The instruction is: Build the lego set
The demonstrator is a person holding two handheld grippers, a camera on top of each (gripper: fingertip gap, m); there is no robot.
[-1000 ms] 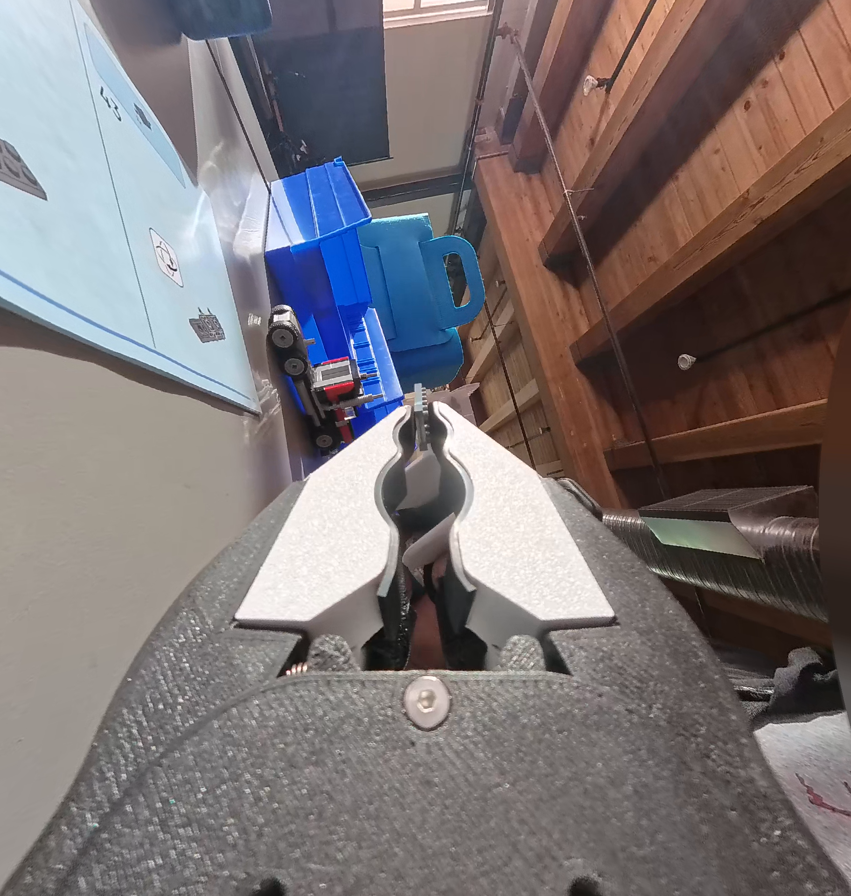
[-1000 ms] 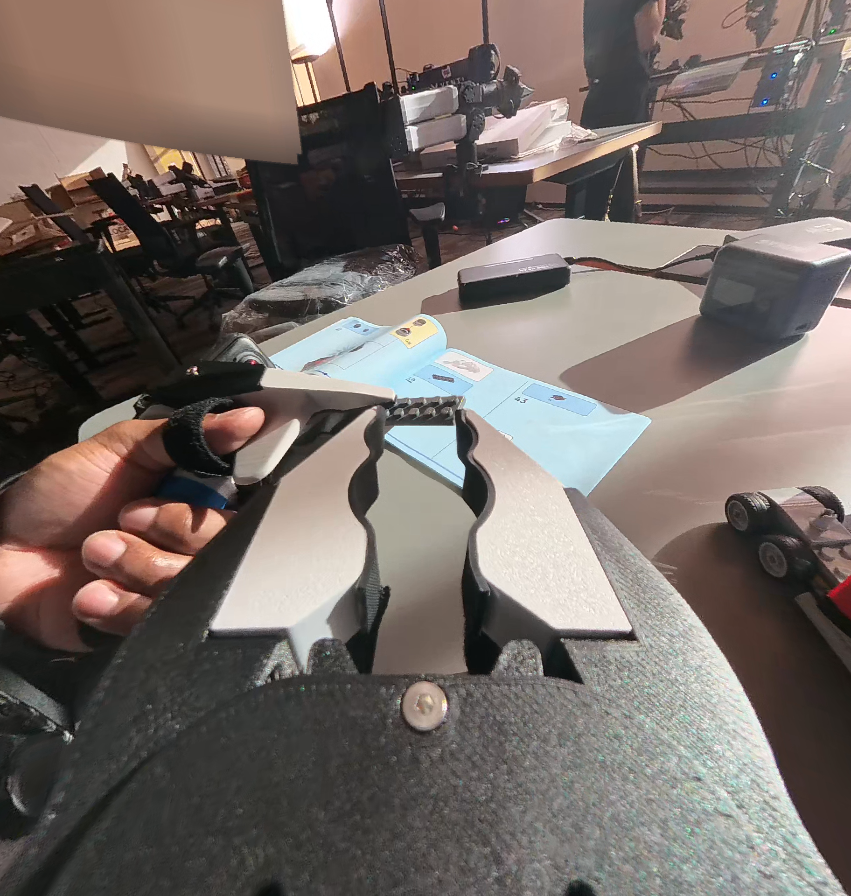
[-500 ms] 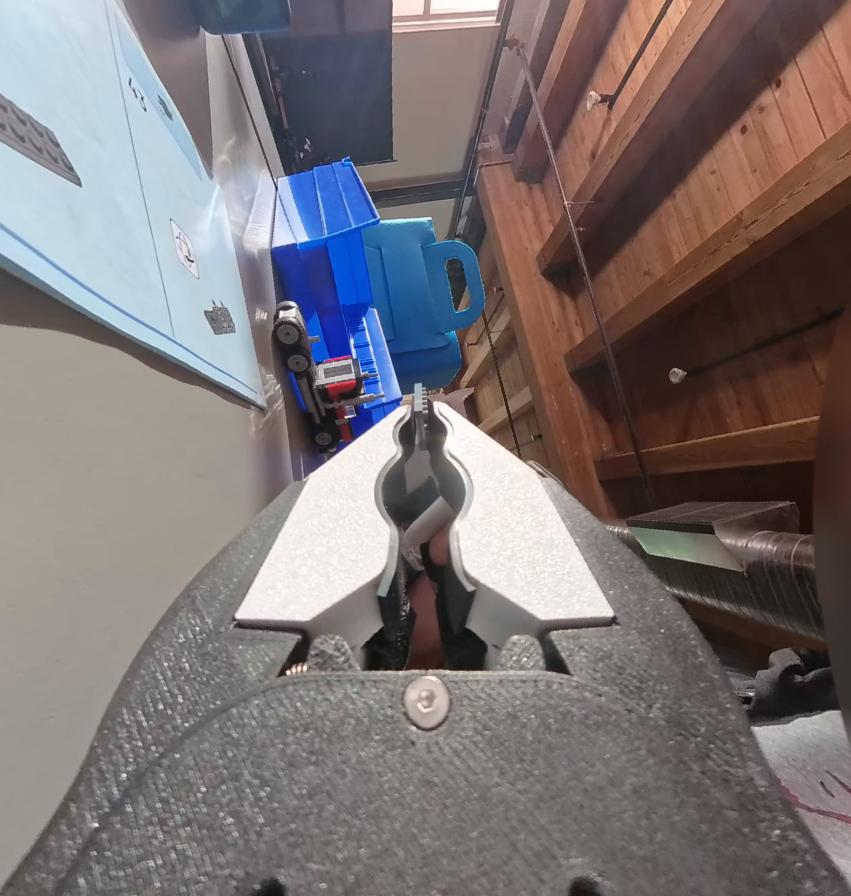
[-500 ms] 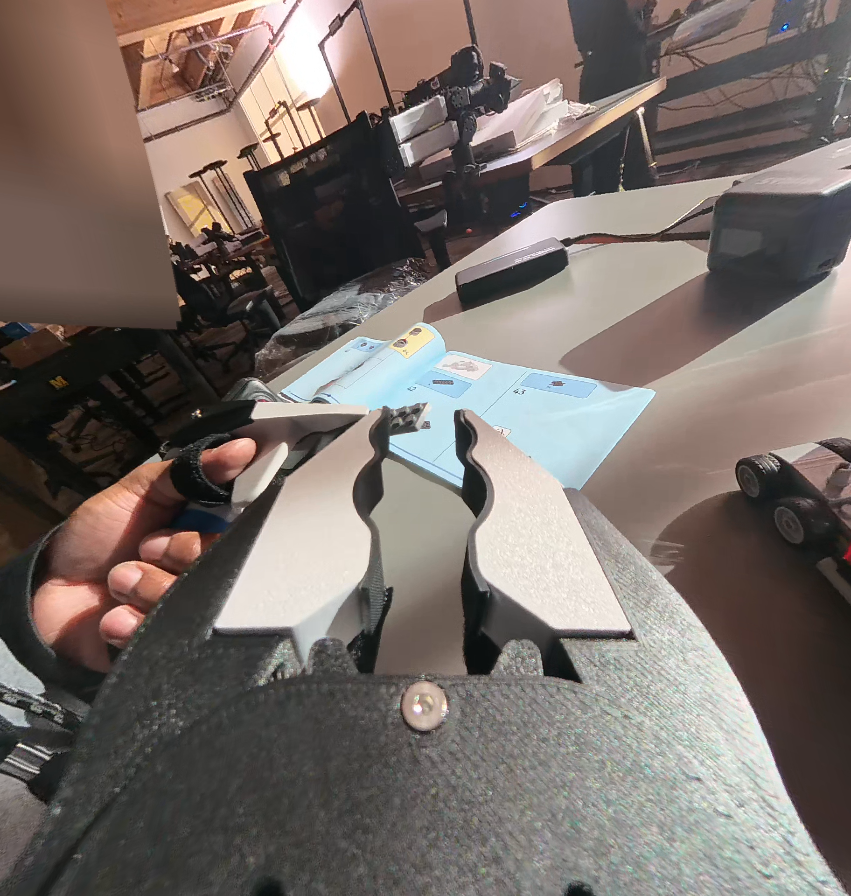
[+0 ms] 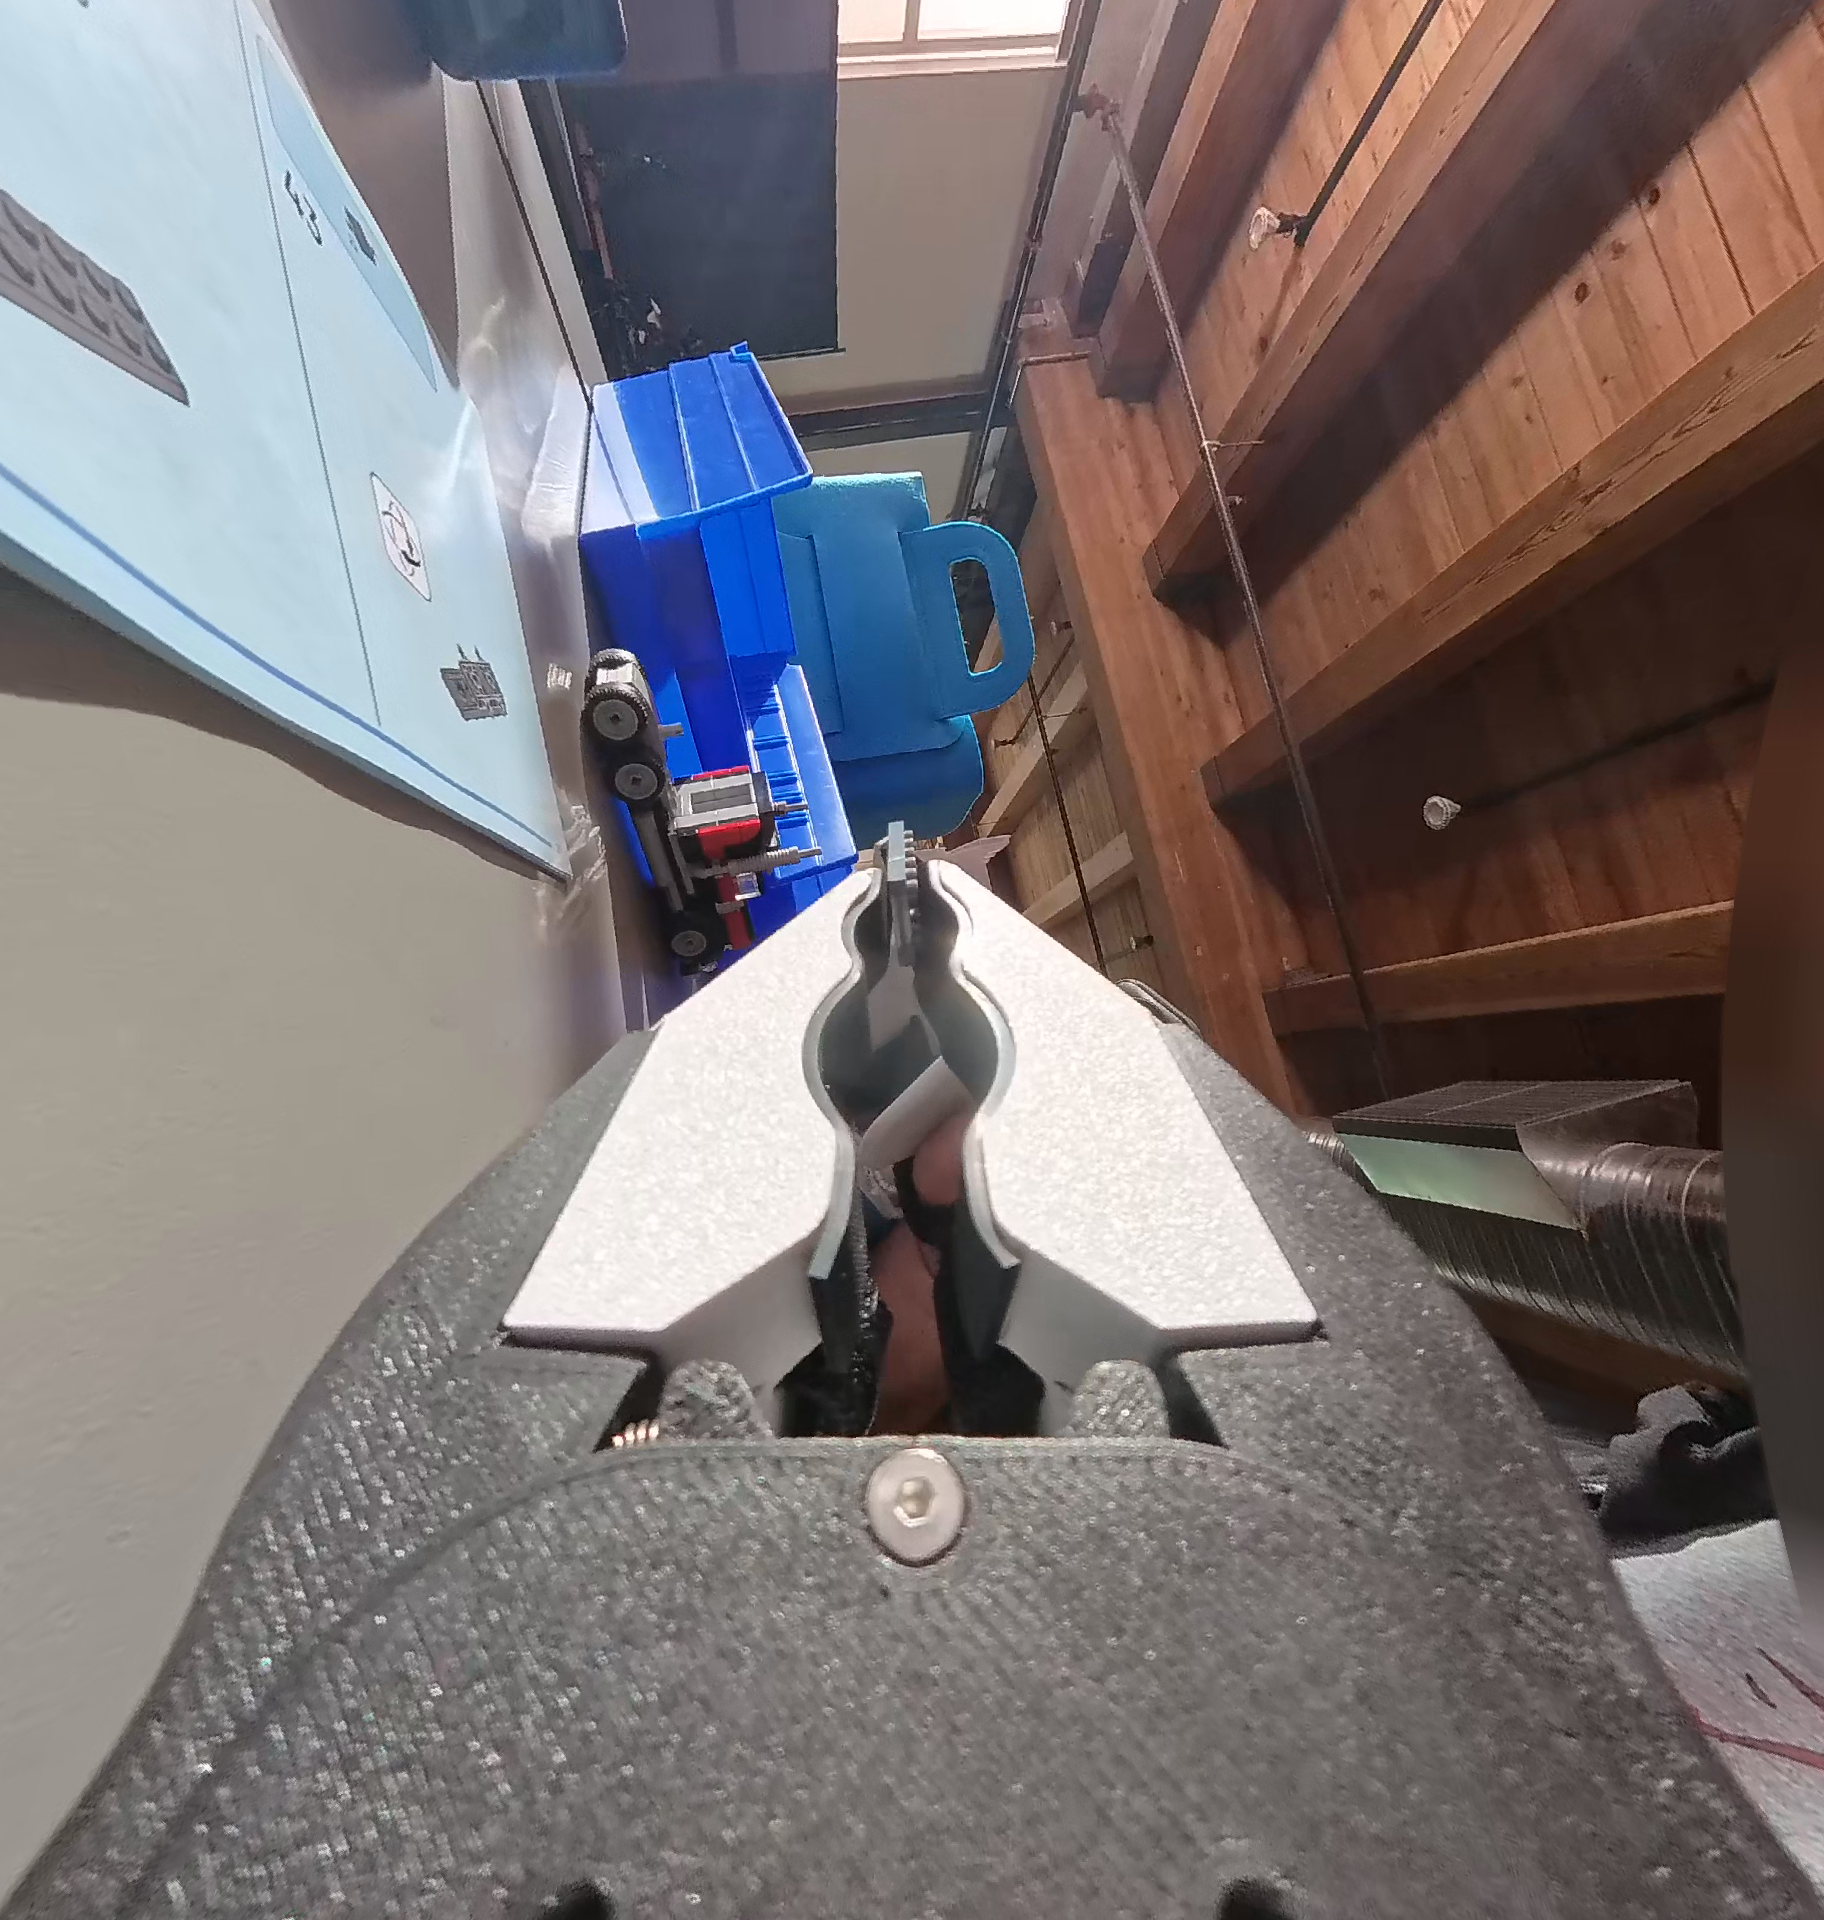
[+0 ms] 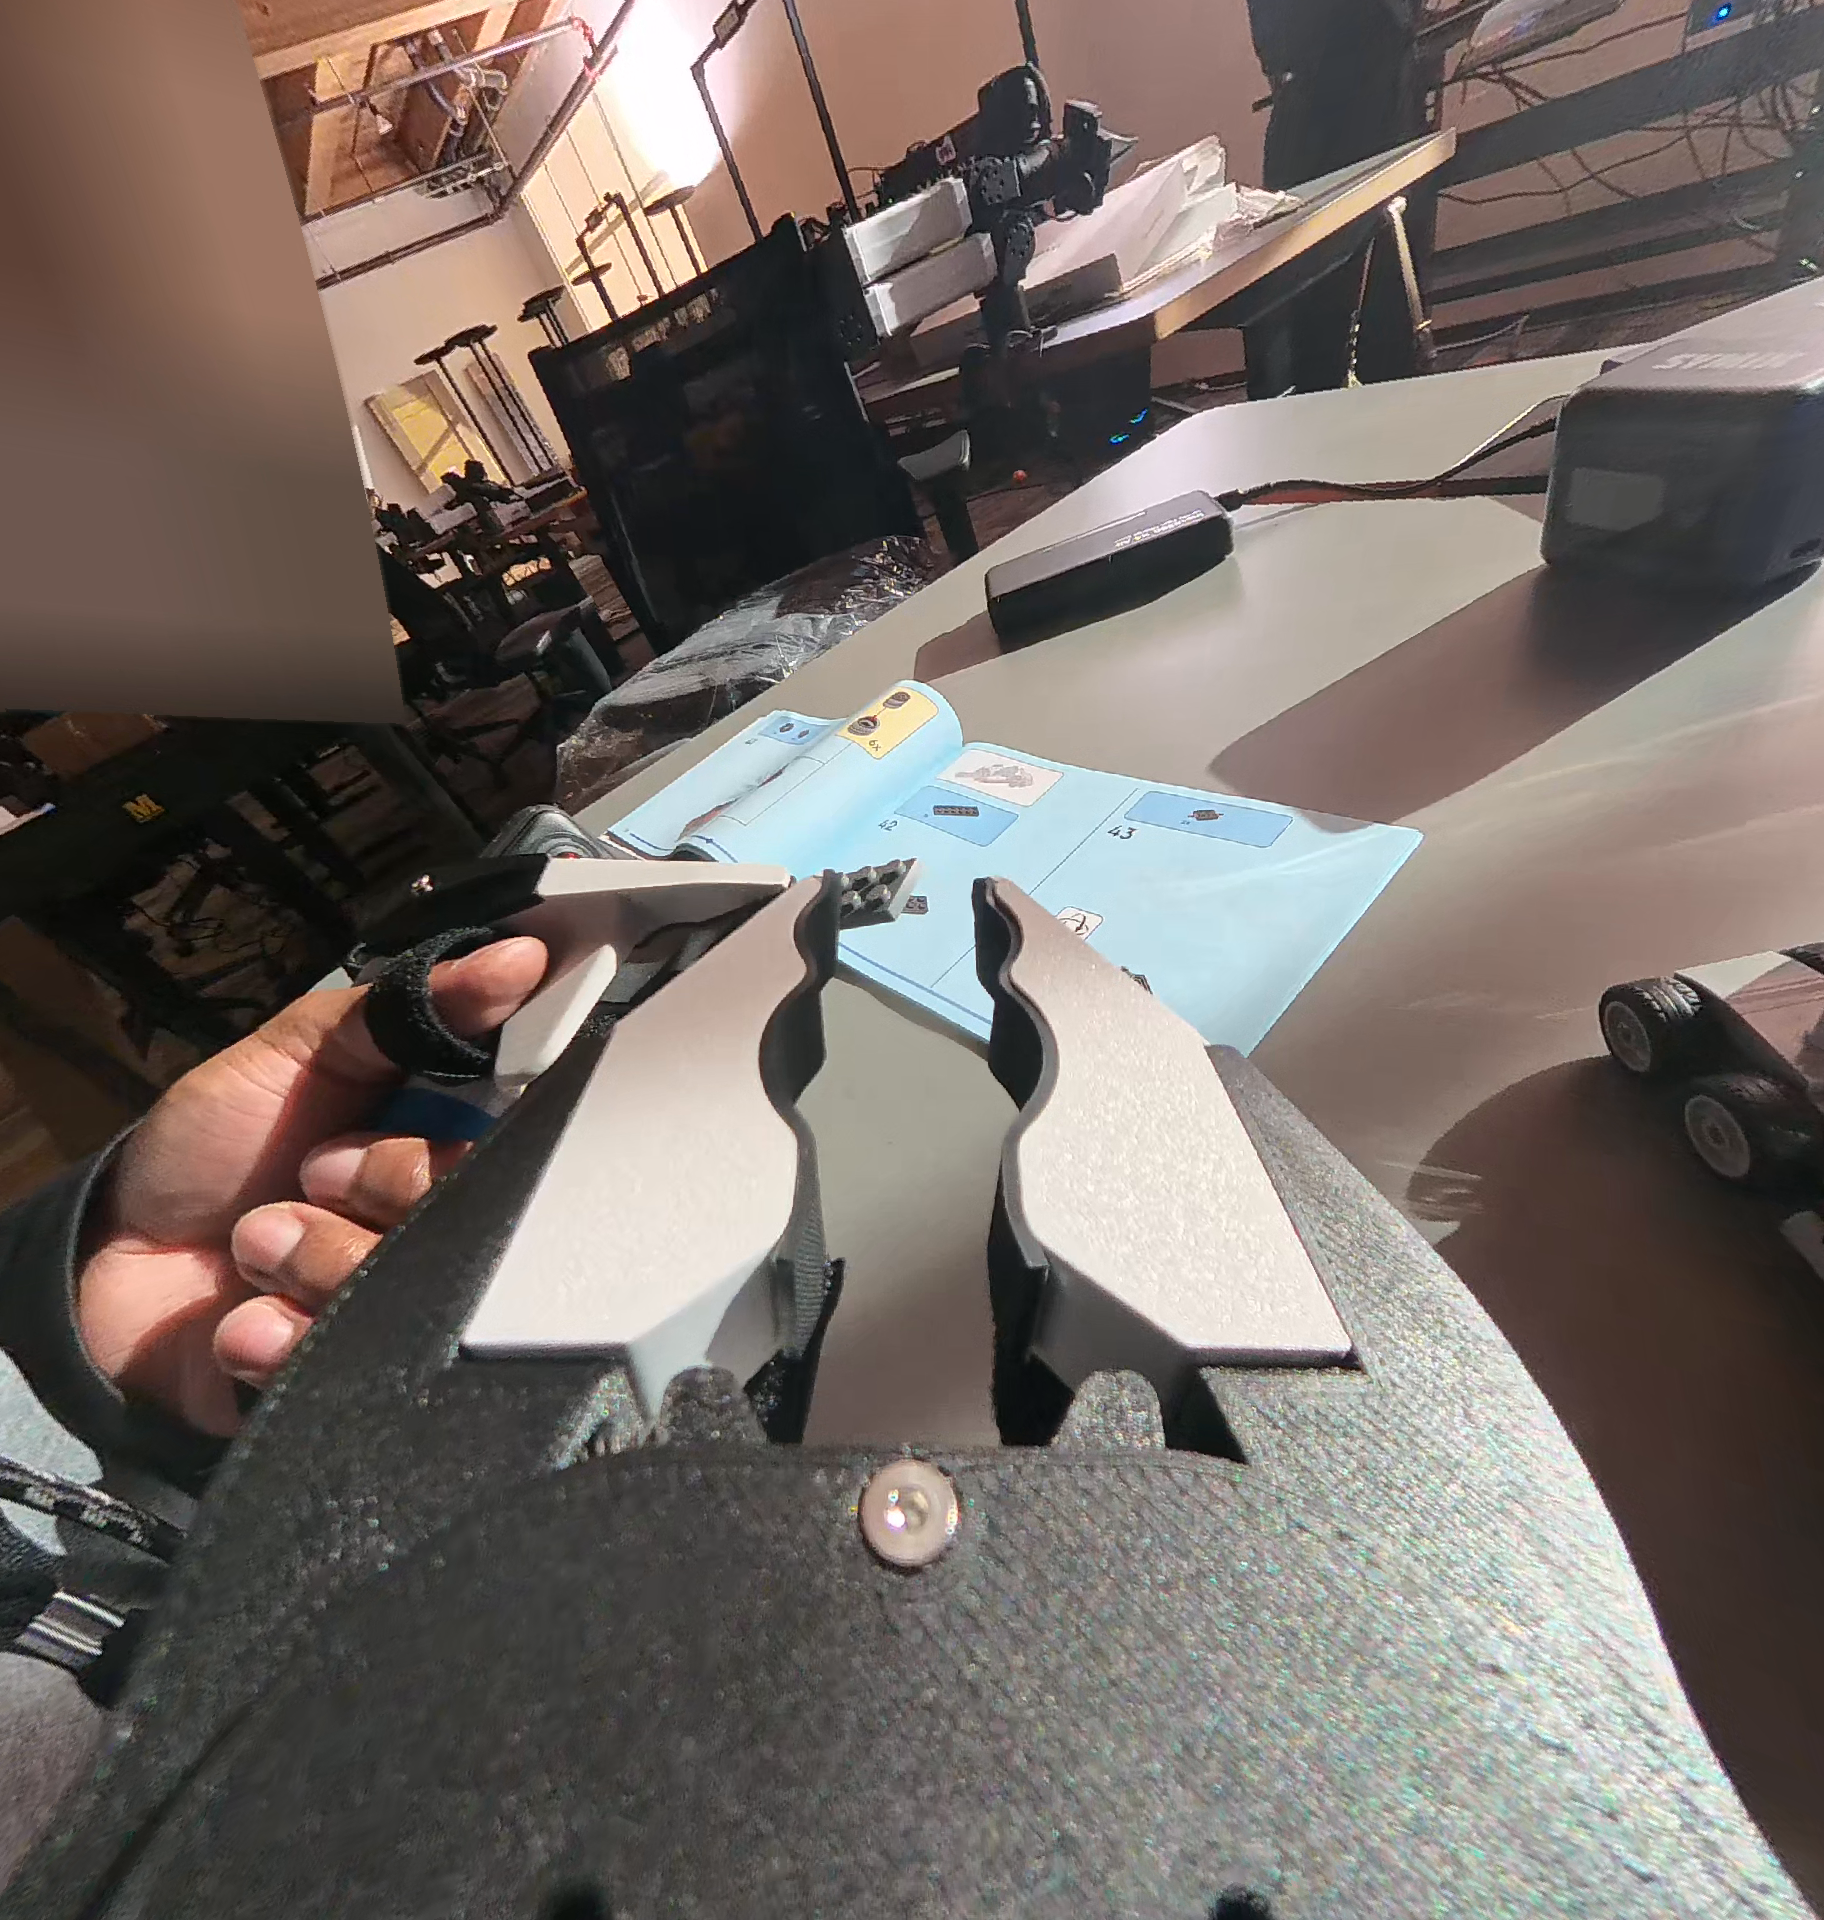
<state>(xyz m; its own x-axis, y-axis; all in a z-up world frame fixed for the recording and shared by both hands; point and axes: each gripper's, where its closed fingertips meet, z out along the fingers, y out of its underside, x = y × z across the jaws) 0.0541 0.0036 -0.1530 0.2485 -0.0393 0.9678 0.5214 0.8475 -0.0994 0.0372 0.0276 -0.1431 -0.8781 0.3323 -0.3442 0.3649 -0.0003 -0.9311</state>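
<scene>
My left gripper [image 5: 900,885] is shut on a small dark grey studded plate [image 5: 895,850], seen edge-on at its tips. In the right wrist view the left gripper [image 6: 778,885] comes in from the left, held by a hand, with the plate [image 6: 877,885] sticking out of its tips. My right gripper [image 6: 903,902] is open and empty. The plate lies close to its left fingertip [image 6: 820,909], clear of the right one. The partly built red and grey truck [image 5: 679,821] stands on the table, and also shows at the right edge of the right wrist view [image 6: 1739,1081].
An open light-blue instruction booklet [image 6: 1147,862] lies on the grey table [image 6: 1510,727] ahead. A blue bin [image 5: 700,582] stands behind the truck. A black flat device [image 6: 1105,561] and a black box [image 6: 1708,468] sit farther back. A person stands at a far table.
My right gripper has opened wider and let go of the plate, which it spanned a second ago. The plate stays in the shut left gripper, now tilted.
</scene>
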